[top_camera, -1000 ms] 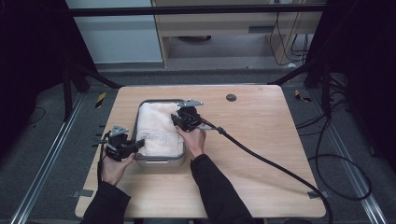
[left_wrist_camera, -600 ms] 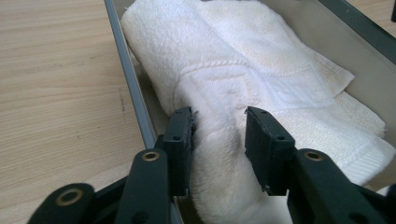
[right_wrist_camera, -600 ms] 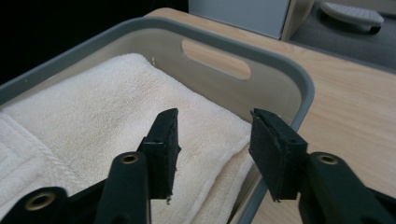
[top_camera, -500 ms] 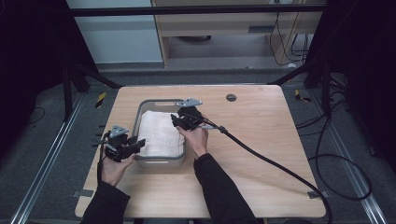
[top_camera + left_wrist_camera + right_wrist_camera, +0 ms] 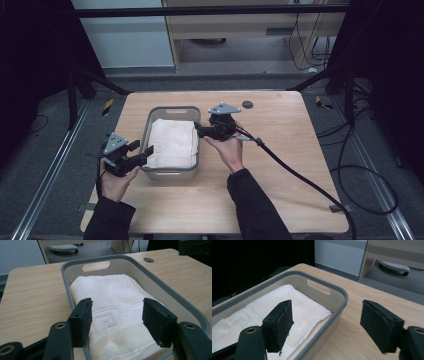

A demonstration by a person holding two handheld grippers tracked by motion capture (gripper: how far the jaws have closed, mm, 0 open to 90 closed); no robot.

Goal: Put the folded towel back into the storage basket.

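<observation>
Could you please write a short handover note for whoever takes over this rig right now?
Left tool: open, empty, at the near left corner of the grey basket.
Right tool: open, empty, at the basket's right rim.
White towel: folded, lying flat inside the basket on the table.
Done: towel is in the basket.
Left: probably only drawing both tools clear, unless the basket must be moved.

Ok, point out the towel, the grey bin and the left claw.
towel [image 5: 172,142], high view, middle of its folded top.
grey bin [image 5: 170,108], high view, far rim by the handle slot.
left claw [image 5: 116,317], left gripper view, midway between its open black jaws.
</observation>
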